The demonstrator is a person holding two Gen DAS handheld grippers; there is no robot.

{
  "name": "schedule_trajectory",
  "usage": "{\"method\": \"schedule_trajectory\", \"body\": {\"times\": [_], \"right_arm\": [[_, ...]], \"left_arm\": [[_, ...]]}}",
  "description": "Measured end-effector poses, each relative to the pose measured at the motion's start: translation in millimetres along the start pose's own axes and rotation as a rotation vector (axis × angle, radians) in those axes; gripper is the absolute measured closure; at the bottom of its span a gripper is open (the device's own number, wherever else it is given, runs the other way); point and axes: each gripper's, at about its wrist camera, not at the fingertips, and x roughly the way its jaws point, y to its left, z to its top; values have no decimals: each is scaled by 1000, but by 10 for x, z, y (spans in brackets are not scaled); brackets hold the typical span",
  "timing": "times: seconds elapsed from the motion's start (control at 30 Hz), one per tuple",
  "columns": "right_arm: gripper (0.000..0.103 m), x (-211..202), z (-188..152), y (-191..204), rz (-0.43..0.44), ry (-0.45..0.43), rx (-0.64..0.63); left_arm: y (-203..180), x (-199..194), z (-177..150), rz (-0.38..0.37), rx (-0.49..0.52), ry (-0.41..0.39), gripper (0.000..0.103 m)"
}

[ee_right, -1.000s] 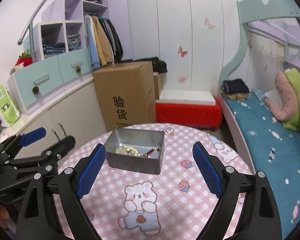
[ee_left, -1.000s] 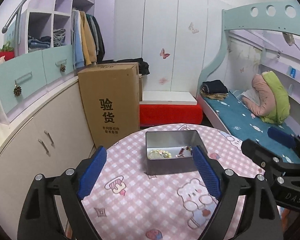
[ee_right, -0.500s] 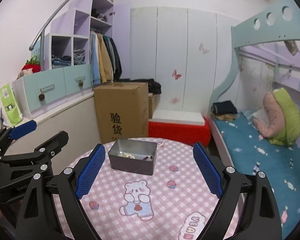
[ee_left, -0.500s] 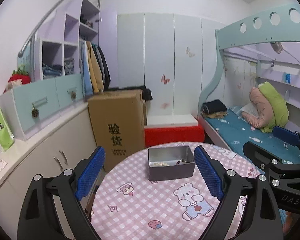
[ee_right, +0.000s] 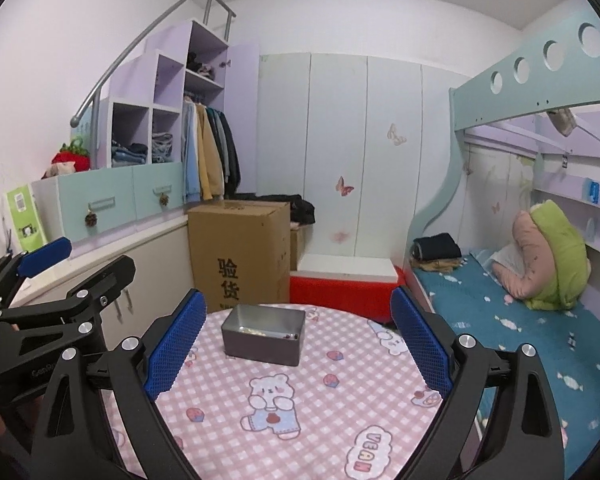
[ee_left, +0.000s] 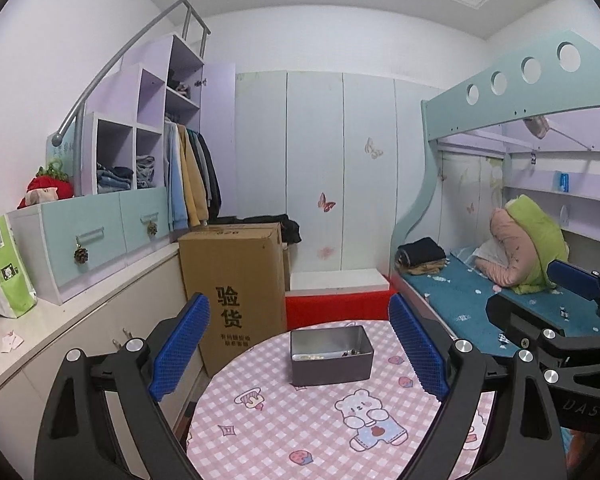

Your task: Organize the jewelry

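Pink-checked cloth covered the round desk (ee_left: pixel 300 432). A grey metal tin (ee_left: pixel 331 356) holding jewelry (ee_right: pixel 260 331) sat at 12 o'clock, well apart from both tools. The left tool (ee_left: pixel 300 352) and right tool (ee_right: pixel 298 346) were spread wide, empty. Approach from directly above; the tin walls obstruct sideways entry.

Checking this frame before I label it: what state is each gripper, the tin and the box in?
left gripper: open, holding nothing
right gripper: open, holding nothing
metal tin: lidless, jewelry inside, upright on table
cardboard box: closed, upright
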Motion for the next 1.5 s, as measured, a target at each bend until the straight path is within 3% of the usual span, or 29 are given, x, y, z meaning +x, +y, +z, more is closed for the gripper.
{"method": "schedule_trajectory", "body": {"times": [0.37, 1.5], "right_arm": [[12, -128, 4, -8, -34, -36, -11], [12, -51, -74, -14, -30, -12, -6]], "left_arm": [[-57, -117, 2, -4, 10, -46, 14], [-60, -30, -53, -6, 15, -22, 13]]}}
